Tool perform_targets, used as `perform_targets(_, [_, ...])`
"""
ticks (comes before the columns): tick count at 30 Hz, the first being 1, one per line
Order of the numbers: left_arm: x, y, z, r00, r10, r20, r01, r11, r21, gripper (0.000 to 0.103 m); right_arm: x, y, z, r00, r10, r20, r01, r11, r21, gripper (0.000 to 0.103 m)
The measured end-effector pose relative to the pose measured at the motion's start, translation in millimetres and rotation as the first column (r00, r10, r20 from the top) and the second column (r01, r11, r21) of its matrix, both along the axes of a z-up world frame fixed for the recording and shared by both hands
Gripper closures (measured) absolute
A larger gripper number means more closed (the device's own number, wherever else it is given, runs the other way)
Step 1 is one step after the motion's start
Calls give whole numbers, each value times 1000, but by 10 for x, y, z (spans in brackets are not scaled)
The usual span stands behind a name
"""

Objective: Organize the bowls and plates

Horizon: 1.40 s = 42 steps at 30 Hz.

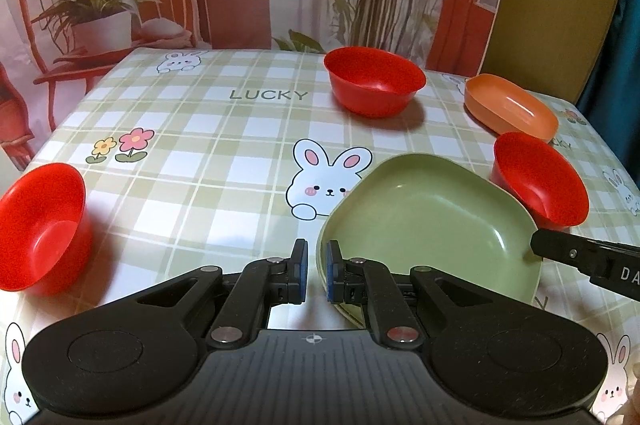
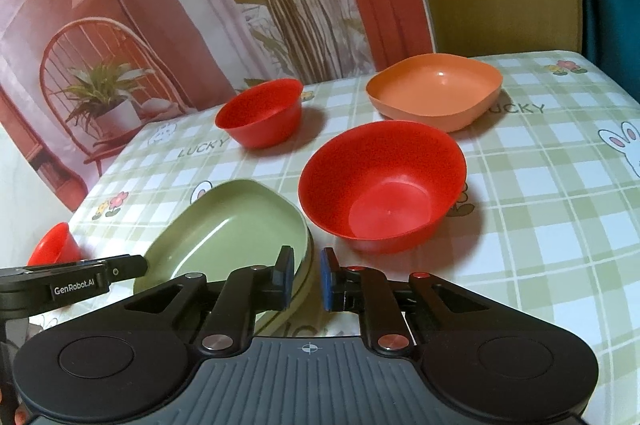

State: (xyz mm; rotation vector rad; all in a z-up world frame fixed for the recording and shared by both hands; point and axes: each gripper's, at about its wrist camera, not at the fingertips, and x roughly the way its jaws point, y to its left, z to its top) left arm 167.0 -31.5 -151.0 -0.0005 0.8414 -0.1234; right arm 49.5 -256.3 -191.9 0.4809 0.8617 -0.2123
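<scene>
A green square plate (image 1: 432, 221) lies on the checked tablecloth, also in the right wrist view (image 2: 228, 225). My left gripper (image 1: 316, 271) straddles its left rim, jaws narrowly apart with the rim between the pads. My right gripper (image 2: 306, 279) straddles the plate's right rim the same way; its finger shows in the left wrist view (image 1: 560, 251). Three red bowls stand upright: far centre (image 1: 374, 79), right (image 1: 540, 181), left (image 1: 40, 221). An orange square plate (image 1: 510, 109) sits far right, also in the right wrist view (image 2: 436, 89).
The table (image 1: 208, 153) has a rabbit-print checked cloth. A printed backdrop with a chair and plants hangs behind the far edge. The table's left edge runs close to the left red bowl.
</scene>
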Motion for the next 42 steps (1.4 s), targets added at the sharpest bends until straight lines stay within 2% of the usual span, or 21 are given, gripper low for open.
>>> perform_targets(10, [7,13,-12,1000,1,-5,-1,1000,-15,93,13,2,-40,1000,1,-9,0,1000,14,89])
perform_targets(14, [-2,16,3,1000,8,3,-8,1000,-16,84,10,0,-31,1000,3,-1,-3,1000,19,89])
perform_targets(18, [1,25,48,1000,14,14,-14,999,-33,83,3,9,47,999,13,40,-14,1000,28,86])
perform_targets(26, [23,-54,149,1000,-1,23,1,999,-36,83,31,-91,222,997,4,79,-2,1000,-25,86])
perform_targets(28, [28,-85,188,1000,7,30,-6,1000,-24,79,23,-163,268,997,-5,79,8,999,-36,86])
perform_targets(30, [42,-111,242,999,17,44,-16,999,-29,64,20,-220,329,996,2,85,3,998,-59,86])
perform_targets(31, [44,-113,271,998,20,53,-17,999,-41,62,24,-240,366,996,13,90,-5,997,-82,85])
perform_targets(35, [71,-207,363,997,9,77,-5,998,-55,61,29,-387,492,995,45,89,-31,986,-162,85])
perform_targets(42, [127,-508,486,993,-37,113,41,999,-34,60,1,-774,620,996,34,86,-12,971,-238,85])
